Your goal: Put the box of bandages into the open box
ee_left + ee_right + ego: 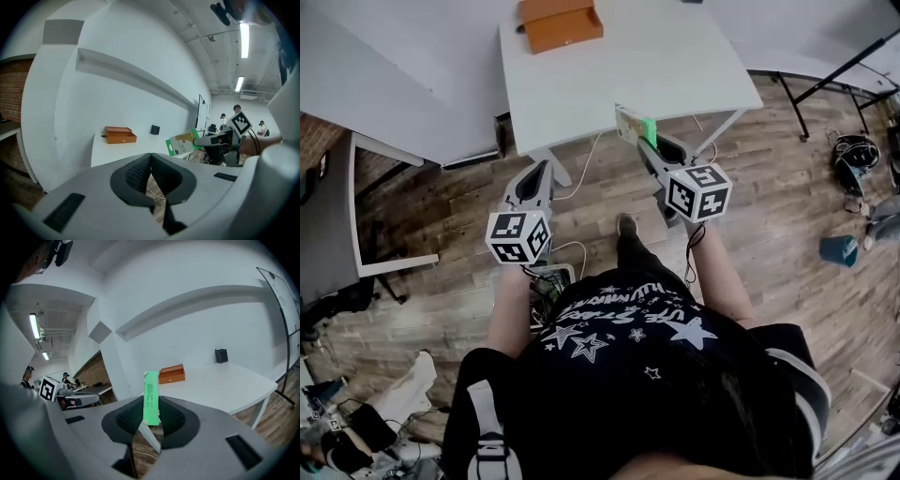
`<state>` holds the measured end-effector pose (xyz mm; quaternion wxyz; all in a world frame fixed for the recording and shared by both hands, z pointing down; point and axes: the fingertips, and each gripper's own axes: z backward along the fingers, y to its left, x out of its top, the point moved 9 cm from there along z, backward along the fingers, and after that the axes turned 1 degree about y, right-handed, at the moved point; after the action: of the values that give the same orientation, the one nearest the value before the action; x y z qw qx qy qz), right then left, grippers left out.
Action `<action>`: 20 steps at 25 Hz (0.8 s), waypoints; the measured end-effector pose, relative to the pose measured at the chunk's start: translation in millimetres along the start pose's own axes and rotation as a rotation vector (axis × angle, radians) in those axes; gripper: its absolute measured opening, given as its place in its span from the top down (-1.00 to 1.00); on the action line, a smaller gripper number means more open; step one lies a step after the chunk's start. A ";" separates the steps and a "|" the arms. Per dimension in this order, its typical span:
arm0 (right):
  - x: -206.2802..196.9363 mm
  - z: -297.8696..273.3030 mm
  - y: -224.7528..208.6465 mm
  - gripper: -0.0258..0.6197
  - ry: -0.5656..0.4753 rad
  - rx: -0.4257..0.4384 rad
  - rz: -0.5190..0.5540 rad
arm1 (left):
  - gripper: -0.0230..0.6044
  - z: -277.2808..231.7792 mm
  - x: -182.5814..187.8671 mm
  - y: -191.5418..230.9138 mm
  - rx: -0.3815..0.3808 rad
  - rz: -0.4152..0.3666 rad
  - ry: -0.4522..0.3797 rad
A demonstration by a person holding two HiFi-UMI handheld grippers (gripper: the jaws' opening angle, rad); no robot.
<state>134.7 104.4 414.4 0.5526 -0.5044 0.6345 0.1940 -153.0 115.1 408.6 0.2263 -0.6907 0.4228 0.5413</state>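
The orange open box sits at the far edge of the white table; it also shows in both gripper views as the orange open box. My right gripper hangs at the table's near edge, shut on the green-and-white box of bandages. In the right gripper view the box of bandages stands edge-on between the pads. My left gripper is lower left over the floor, shut and empty, its pads meeting at the tips. From the left gripper view I see the bandage box held in the air.
A small black object stands on the table's far right part. A grey table adjoins on the left. Cables run over the wooden floor below the table. People stand far off in the room.
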 end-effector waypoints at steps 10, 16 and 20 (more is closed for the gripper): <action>55.6 -69.5 -113.7 0.59 -0.009 0.052 -0.030 | 0.86 -121.3 40.3 4.0 0.052 -0.007 0.012; 64.5 -65.0 -140.5 0.59 -0.007 0.102 -0.021 | 0.86 -130.1 47.2 -16.9 0.114 -0.011 -0.018; 67.0 -69.2 -148.8 0.59 -0.004 0.130 -0.026 | 0.86 -131.3 46.4 -24.6 0.145 0.000 -0.021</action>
<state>234.9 -41.5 422.4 0.5877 -0.4754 0.6381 0.1462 -57.0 11.5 402.4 0.2804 -0.6666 0.4586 0.5165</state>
